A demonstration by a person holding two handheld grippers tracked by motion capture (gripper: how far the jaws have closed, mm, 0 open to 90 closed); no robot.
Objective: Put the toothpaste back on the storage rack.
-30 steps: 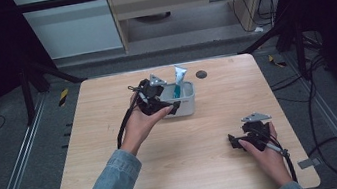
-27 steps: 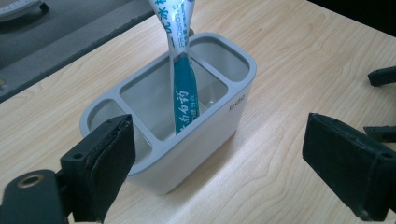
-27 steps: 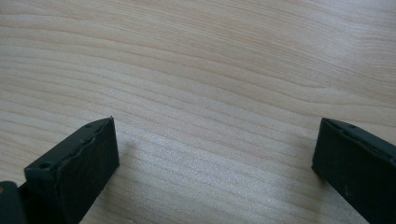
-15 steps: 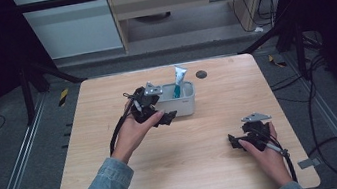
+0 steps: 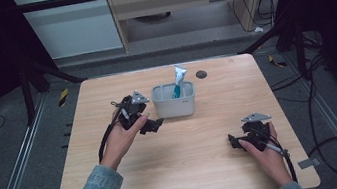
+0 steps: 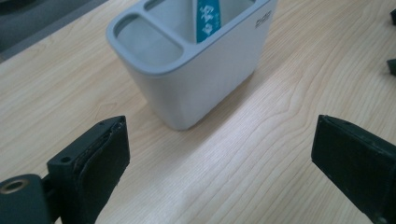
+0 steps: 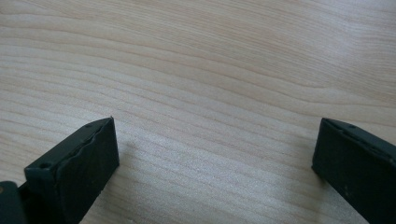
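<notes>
Standing upright in the grey holder's (image 5: 174,101) rear compartment near the table's (image 5: 198,171) twelve o'clock edge, the toothpaste tube (image 5: 178,80) looks delivered. At the holder's nine o'clock, the left gripper (image 5: 152,125) gapes empty; at five o'clock, the right gripper (image 5: 234,141) rests wide.

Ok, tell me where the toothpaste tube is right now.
In the high view the toothpaste tube stands tilted in the grey holder at the table's far middle, just right of the left gripper.
</notes>
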